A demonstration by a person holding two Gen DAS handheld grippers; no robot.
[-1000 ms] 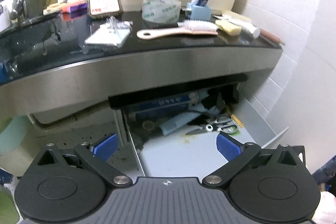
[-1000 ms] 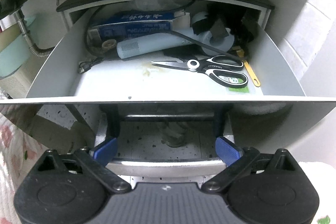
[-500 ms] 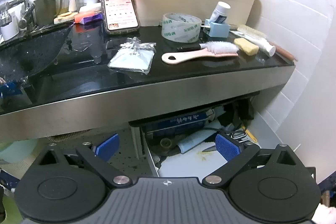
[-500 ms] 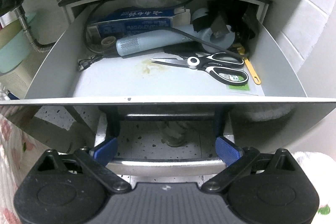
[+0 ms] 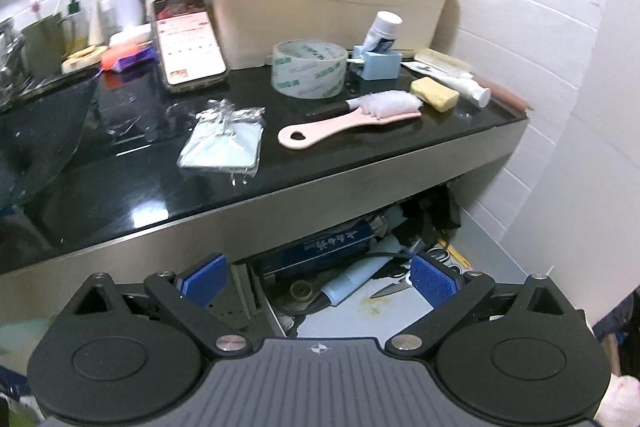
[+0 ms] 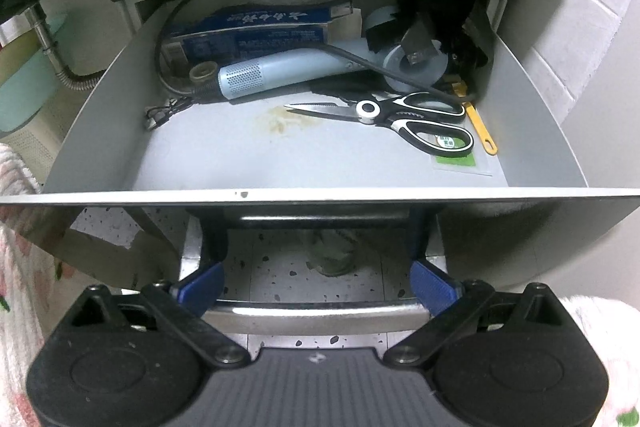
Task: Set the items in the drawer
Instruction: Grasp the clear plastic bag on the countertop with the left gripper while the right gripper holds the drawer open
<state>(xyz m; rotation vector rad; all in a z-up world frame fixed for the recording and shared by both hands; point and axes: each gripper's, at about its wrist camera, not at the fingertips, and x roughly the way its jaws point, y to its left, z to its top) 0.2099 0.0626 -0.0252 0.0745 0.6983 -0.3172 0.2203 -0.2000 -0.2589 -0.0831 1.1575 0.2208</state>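
The drawer (image 6: 280, 155) is pulled out under the worktop (image 5: 280, 163), so the step in hand looks like fetching the first item. The right gripper (image 6: 316, 287) points down at the chrome handle (image 6: 316, 313) in the lower middle of its view, which runs across between the fingers; the blue pads stand wide apart and look released from it, though contact at the bar's ends is hard to rule out. The left gripper (image 5: 318, 279) is released too, with nothing between its fingers, and faces the worktop from the drawer side.

Loose items lie on the glossy black top in the upper half of the left view: a pink brush (image 5: 348, 123) lying flat, handle toward the camera, a tape roll (image 5: 309, 68) on its side just behind it, a crinkled plastic packet (image 5: 222, 143) to the left, and a yellow sponge (image 5: 434, 94) to the right. The brush's narrow handle seems the easiest grab; the next move would be to reach over the edge and close on it.

The drawer's back is crowded with scissors (image 6: 400, 119), a blue box (image 6: 256, 31) and a pale blue device (image 6: 288, 71); the front floor is free.
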